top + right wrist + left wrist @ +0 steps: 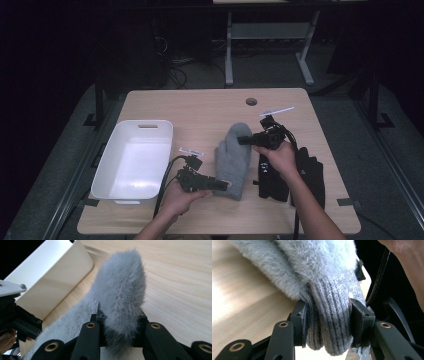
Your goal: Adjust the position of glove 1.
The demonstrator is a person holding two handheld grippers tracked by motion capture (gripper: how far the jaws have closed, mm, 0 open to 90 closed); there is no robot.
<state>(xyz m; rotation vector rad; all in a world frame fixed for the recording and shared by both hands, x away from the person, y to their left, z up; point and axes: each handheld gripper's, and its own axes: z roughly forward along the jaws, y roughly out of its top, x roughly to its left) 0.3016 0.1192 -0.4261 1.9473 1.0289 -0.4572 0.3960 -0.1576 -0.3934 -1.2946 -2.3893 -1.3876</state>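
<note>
No brand, label or legible writing appears on any surface. A grey mitten lies lengthwise on the middle of a pale wood-grain table, gripped at both ends. Its body is a soft, fuzzy, long-pile fabric with a rounded tip; its cuff is a tighter ribbed knit in darker, flecked grey.

The left gripper, held in the person's left hand, pinches the ribbed cuff at the near end; in the left gripper view the two black pads press into the knit from both sides, bunching it into folds, with the cuff edge hanging below the jaws. The right gripper, held in the right hand, clamps the fuzzy far end; in the right gripper view the pile bulges up and over the narrow-set jaws, hiding the pads.

Left of the mitten stands a white plastic bin, rectangular with rounded corners, smooth glossy walls and a slot handle in its far rim. To the right of the mitten, partly under the right forearm, lie dark gloves, matte black; their exact shape is hard to tell. A round hole is cut in the table near its far edge. The grippers are matte black with brass-coloured rivets at the jaw joints
</note>
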